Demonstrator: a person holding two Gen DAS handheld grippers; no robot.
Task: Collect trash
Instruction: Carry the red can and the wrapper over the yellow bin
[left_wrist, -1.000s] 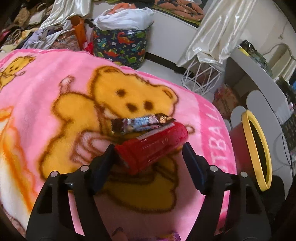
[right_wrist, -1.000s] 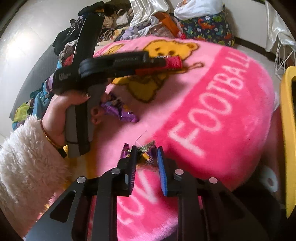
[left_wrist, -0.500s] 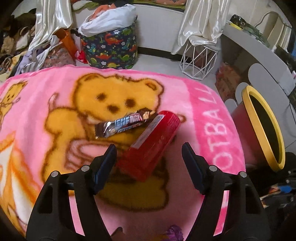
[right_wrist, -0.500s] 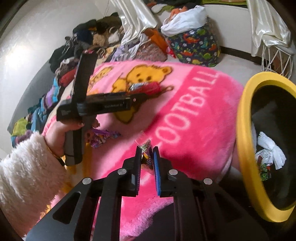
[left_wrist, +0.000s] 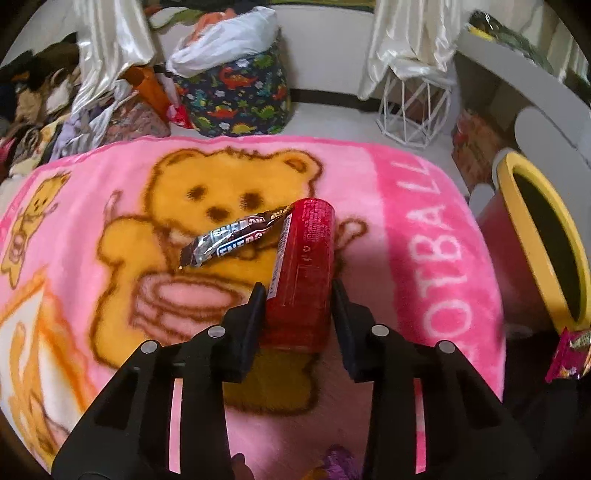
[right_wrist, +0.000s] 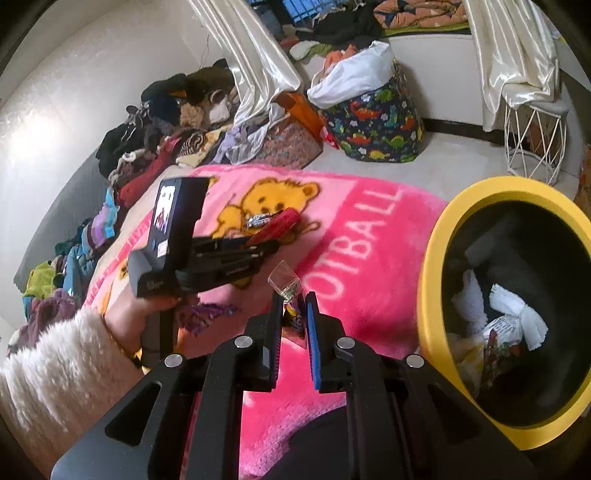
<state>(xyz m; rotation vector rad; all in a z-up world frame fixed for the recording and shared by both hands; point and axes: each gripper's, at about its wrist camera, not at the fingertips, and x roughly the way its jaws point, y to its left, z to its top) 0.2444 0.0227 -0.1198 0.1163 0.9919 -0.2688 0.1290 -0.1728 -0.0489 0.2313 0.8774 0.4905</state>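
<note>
A red can (left_wrist: 304, 266) lies on the pink bear blanket (left_wrist: 110, 192). My left gripper (left_wrist: 297, 297) has closed its fingers against the can's near end. A silver candy bar wrapper (left_wrist: 232, 240) lies beside the can, touching its far end. My right gripper (right_wrist: 293, 308) is shut on a crinkled candy wrapper (right_wrist: 286, 286) and holds it above the blanket, left of the yellow-rimmed trash bin (right_wrist: 432, 258). The bin (left_wrist: 532, 236) holds white tissues and wrappers. The held wrapper also shows in the left wrist view (left_wrist: 569, 354).
A purple wrapper (right_wrist: 207, 314) lies on the blanket near my left hand. A dinosaur-print bag (left_wrist: 236, 99) and a white wire stool (left_wrist: 413, 107) stand on the floor beyond the bed. Clothes are piled at the left (right_wrist: 166, 129).
My left gripper has closed in around the red can's near end. My right gripper has lifted the candy wrapper and carried it right, closer to the bin.
</note>
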